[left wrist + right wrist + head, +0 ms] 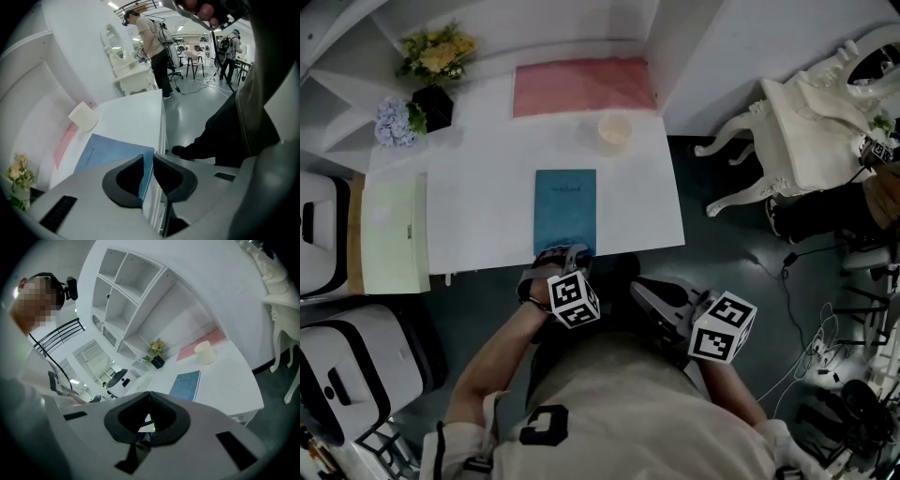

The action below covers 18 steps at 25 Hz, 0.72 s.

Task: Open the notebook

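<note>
The blue notebook (565, 212) lies at the white table's (487, 220) front edge, its near cover edge pinched by the left gripper (147, 161), the right gripper's (149, 394) jaws together and empty beside the table, while a cream cup (615, 132), a pink mat (583, 86) and a black pot (434, 108) of yellow flowers (441, 52) stand well behind

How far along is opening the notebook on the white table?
Done: the left claw grips the near edge of the blue notebook's cover. In hand: only that grip; the notebook lies closed on the white table. Left: lifting the cover and folding it open. The right claw is shut, empty, off the table.
</note>
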Motion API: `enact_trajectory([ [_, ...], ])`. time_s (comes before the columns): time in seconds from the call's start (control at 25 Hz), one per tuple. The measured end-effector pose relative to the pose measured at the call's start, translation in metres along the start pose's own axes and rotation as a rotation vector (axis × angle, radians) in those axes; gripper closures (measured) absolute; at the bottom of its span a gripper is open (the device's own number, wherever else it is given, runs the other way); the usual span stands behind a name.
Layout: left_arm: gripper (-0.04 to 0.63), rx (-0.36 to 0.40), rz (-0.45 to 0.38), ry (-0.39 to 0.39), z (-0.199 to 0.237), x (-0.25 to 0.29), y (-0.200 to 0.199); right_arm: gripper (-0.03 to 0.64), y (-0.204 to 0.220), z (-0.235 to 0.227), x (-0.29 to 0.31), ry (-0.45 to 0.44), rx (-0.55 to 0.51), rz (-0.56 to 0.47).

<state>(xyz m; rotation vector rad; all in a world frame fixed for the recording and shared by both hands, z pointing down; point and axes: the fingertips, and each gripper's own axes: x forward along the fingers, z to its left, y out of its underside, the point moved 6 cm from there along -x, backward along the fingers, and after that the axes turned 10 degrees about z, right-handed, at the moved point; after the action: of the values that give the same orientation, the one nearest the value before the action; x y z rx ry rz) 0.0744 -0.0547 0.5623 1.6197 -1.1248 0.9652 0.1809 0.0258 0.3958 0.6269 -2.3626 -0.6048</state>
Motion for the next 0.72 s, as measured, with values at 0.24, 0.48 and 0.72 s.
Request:
enact_trajectory([
  [0.24, 0.493, 0.085, -0.005, -0.101, -0.003, 0.002, -0.001, 0.594, 0.001, 0.003, 0.003, 0.006, -0.003, -0.005],
  [0.48, 0.456, 0.131, -0.005, -0.136, -0.004, 0.005, -0.003, 0.594, 0.002, 0.003, 0.003, 0.01, 0.001, -0.014],
  [0.72, 0.485, 0.088, -0.062, -0.167, 0.002, -0.009, -0.006, 0.594, 0.001, 0.003, 0.002, 0.013, 0.001, -0.023],
])
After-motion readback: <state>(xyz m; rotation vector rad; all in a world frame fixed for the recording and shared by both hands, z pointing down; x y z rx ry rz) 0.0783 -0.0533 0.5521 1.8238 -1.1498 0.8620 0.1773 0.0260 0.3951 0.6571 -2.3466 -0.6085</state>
